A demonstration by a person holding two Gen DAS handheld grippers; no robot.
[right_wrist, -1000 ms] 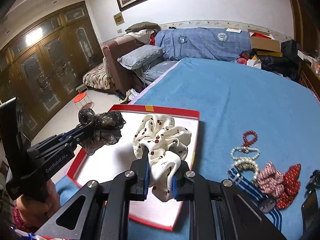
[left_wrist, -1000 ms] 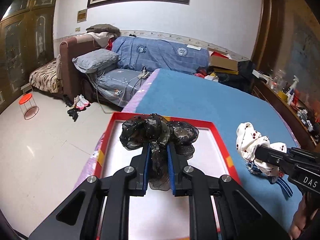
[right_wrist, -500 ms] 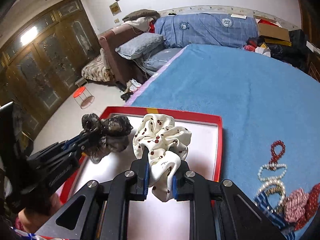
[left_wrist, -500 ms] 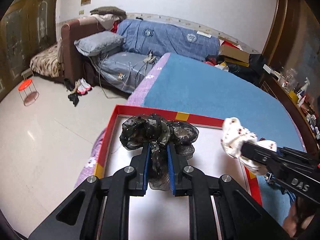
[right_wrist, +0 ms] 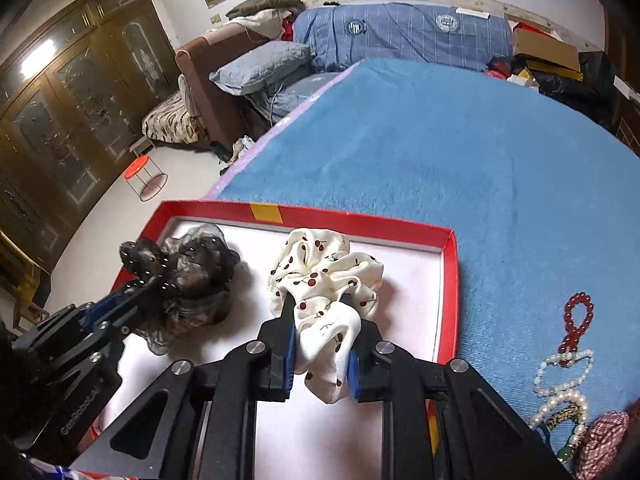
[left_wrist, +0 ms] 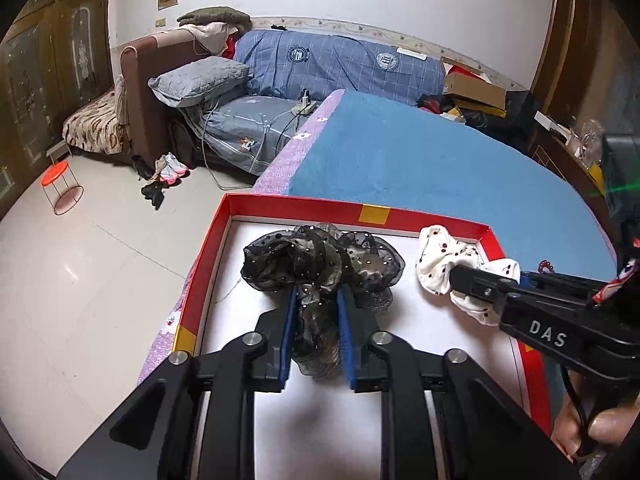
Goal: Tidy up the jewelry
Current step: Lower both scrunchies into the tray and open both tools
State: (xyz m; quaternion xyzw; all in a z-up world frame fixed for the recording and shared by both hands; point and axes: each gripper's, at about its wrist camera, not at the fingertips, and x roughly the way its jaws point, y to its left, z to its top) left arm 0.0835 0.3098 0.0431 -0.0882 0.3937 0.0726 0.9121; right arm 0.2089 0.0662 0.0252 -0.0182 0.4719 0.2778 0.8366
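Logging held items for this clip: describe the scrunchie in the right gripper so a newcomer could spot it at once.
On the blue bedspread lies a red-rimmed box with a white floor. Above its right half, the right gripper is shut on the cream scrunchie. Its dark red cherry print separates it from the sheer black scrunchie to its left.

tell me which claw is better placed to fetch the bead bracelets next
Right. The bead bracelets lie on the blue cover beside the red tray's right wall, nearer the right claw; it must drop its white scrunchie first.
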